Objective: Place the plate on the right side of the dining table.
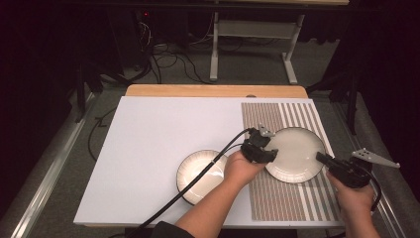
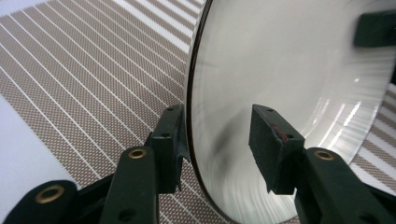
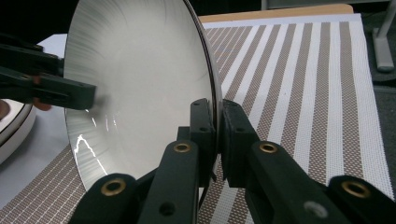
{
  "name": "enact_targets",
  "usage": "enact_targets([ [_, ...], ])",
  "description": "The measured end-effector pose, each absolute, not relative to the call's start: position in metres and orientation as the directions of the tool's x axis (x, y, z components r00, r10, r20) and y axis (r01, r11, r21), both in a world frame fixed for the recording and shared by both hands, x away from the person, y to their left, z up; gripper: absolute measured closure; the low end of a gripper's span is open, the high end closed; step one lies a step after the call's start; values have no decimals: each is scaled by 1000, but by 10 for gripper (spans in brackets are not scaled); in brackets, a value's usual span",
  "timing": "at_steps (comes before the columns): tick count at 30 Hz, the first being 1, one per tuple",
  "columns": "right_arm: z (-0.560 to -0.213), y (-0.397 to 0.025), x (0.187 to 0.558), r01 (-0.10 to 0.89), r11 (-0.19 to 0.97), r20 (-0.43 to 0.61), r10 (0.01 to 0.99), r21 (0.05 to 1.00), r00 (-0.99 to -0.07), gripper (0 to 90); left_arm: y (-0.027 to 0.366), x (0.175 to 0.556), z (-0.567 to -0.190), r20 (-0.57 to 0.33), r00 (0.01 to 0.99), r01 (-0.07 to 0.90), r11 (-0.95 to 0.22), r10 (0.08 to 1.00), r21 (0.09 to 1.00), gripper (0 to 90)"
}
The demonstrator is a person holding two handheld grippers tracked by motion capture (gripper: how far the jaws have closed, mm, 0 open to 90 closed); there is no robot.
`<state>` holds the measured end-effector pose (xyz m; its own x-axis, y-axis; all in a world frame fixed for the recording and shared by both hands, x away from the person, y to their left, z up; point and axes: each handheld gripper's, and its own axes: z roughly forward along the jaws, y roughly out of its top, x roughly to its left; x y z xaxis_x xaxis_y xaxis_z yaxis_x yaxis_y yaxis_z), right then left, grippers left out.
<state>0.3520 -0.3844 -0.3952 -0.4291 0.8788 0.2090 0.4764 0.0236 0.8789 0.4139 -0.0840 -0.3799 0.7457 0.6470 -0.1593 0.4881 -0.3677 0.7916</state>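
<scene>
White and dark-rimmed, the plate (image 1: 296,153) sat over the striped mat (image 1: 292,198), just beside a second plate (image 1: 200,174). The right gripper (image 3: 217,125) was clenched on its rim; the left gripper (image 2: 219,135) straddled the opposite rim, jaws apart. With that single pinch, the plate could have tipped or slipped.

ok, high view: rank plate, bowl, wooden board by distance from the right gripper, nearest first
1. Plate: on the striped mat, its rim clamped by the right gripper.
2. Bowl: left of the plate, on the white sheet.
3. Wooden board: along the table's far edge.
</scene>
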Motion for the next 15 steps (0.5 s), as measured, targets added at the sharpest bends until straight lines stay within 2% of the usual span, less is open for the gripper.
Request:
enact_targets([
  [5,-395,-384,353,475,26,205,881,879,-427,869,-66,409,-373,-150,744,467,-346,651,814,497],
  [9,-394,-382,354,474,32,196,884,880,-424,867,-33,401,-369,-131,730,449,-326,670,832,453],
  [15,-395,-382,356,483,38,190,890,875,-414,861,17,390,-370,-153,713,447,-277,684,850,391],
])
